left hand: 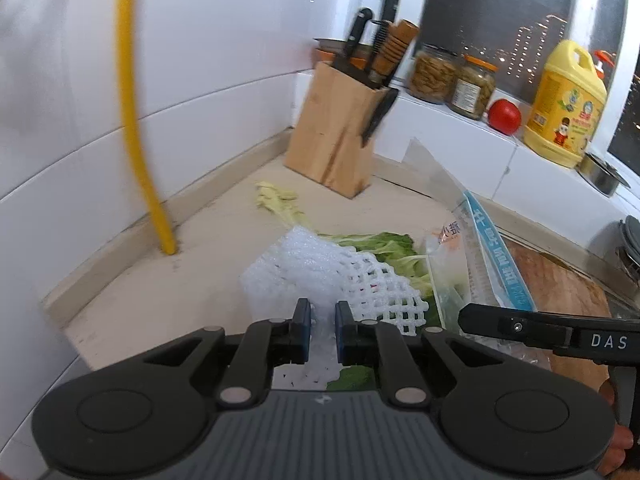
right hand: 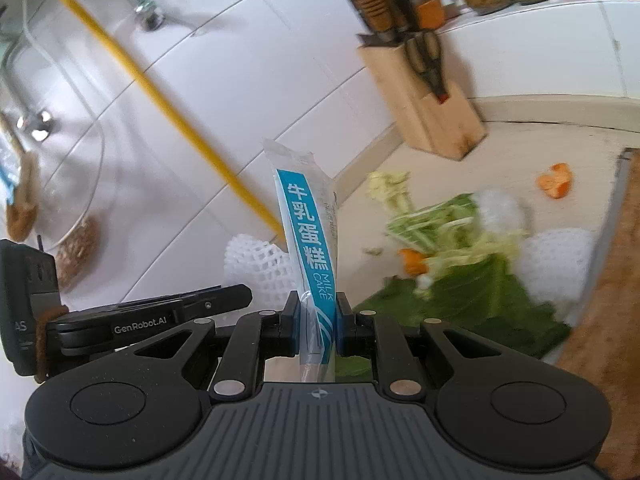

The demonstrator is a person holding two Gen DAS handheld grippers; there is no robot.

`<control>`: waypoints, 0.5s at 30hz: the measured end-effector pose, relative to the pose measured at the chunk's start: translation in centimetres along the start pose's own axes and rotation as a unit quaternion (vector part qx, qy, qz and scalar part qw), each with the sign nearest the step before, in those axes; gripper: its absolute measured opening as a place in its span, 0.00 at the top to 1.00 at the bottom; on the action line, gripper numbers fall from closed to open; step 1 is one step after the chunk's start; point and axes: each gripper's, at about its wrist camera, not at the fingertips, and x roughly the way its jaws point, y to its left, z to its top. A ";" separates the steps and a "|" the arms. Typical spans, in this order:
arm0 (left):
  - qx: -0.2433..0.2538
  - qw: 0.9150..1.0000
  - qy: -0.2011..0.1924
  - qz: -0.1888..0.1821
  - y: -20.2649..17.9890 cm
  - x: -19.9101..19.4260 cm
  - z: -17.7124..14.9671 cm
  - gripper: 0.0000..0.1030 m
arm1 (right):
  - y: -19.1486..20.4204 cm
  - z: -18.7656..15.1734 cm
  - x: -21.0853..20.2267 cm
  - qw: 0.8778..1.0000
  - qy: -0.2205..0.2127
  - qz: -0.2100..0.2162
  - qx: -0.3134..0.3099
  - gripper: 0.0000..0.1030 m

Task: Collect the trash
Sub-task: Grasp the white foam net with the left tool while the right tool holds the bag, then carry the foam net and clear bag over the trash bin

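**A:** Start on the left. What has the left hand-held gripper [left hand: 320, 320] got?

**B:** Its jaws are nearly closed on a white foam fruit net [left hand: 320, 276], pinched at the gathered near end. The rest of the mesh fans out ahead, above the pale surface [left hand: 160, 280].

**A:** How will that net behave?

**B:** I'd judge it almost weightless, soft and springy. It squashes flat under the pads, so a bunched end makes a better hold than a single strand, which could tear or slide out.

**A:** And further right?

**B:** The right hand-held gripper [right hand: 318, 312] is closed to a narrow gap on a clear milk cake wrapper [right hand: 308, 232] with a blue printed strip. It is gripped near its lower end and stands up between the fingers, clear of the surface.

**A:** Slippery?

**B:** Probably: thin glossy film, light and floppy. Holding it across the crimped seam looks steadier than holding the slick flat panel.

**A:** What is still lying out?

**B:** Green leaves and pale vegetable stalks [right hand: 460, 256], limp and likely damp, best scooped by the stalk bundle. Another foam net [right hand: 556, 256] lies beside them, and orange peel [right hand: 556, 186] sits further back, near the knife block [right hand: 432, 112]. The peel is stiff enough to pinch by an edge.
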 end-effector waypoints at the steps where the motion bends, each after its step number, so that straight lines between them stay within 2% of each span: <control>1: -0.003 1.000 -0.002 0.004 0.4 -0.4 -0.2 0.91 | 0.4 -0.1 0.3 1.000 0.003 0.003 -0.004 0.80; 15: -0.041 0.998 -0.028 0.046 4.7 -5.4 -3.2 0.91 | 5.8 -1.8 3.2 0.997 0.044 0.040 -0.050 0.80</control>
